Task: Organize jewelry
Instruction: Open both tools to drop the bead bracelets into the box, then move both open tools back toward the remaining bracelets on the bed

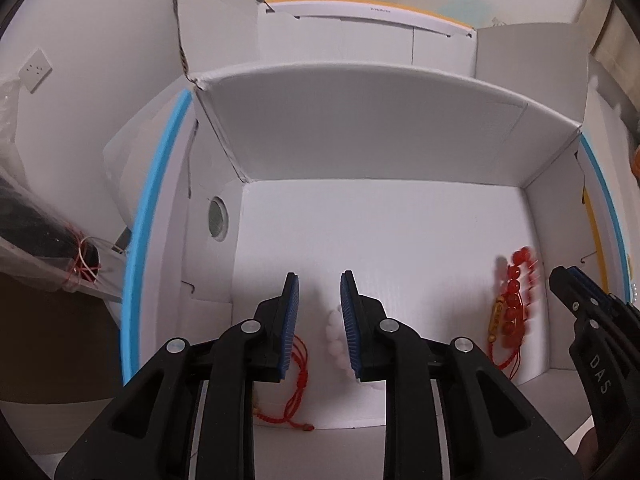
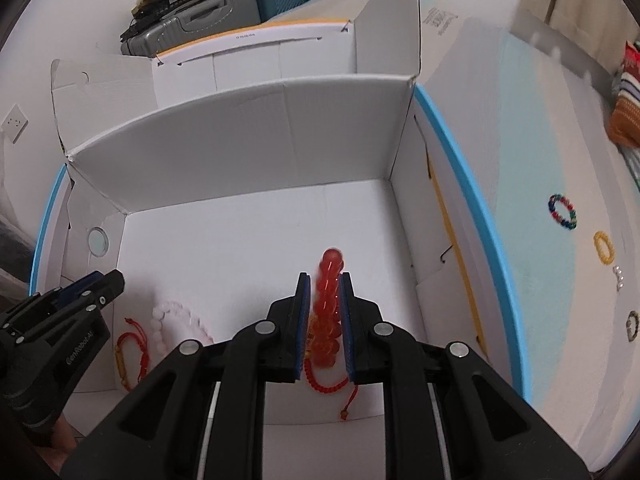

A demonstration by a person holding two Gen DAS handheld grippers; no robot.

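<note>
- White box (image 1: 384,140) – below both claws, holding bracelets.
- Left claw (image 1: 319,280): jaws apart, pale bead bracelet (image 1: 335,336) lying loose between them, red cord bracelet (image 1: 298,360) beside.
- Right claw (image 2: 325,280): jaws slightly apart around red bead bracelet (image 2: 328,304); grip unclear.

Smeared by motion: red bead bracelet (image 2: 329,312), so bead count unreadable, contact with the pads unclear. Mostly hidden behind the left hand-held gripper (image 1: 319,308): pale pink bead bracelet (image 1: 335,334), blurred too. Half covered by a finger: red cord bracelet (image 1: 294,384). Too small to identify: tiny pale pieces (image 2: 619,276) on the bed (image 2: 532,208).
</note>
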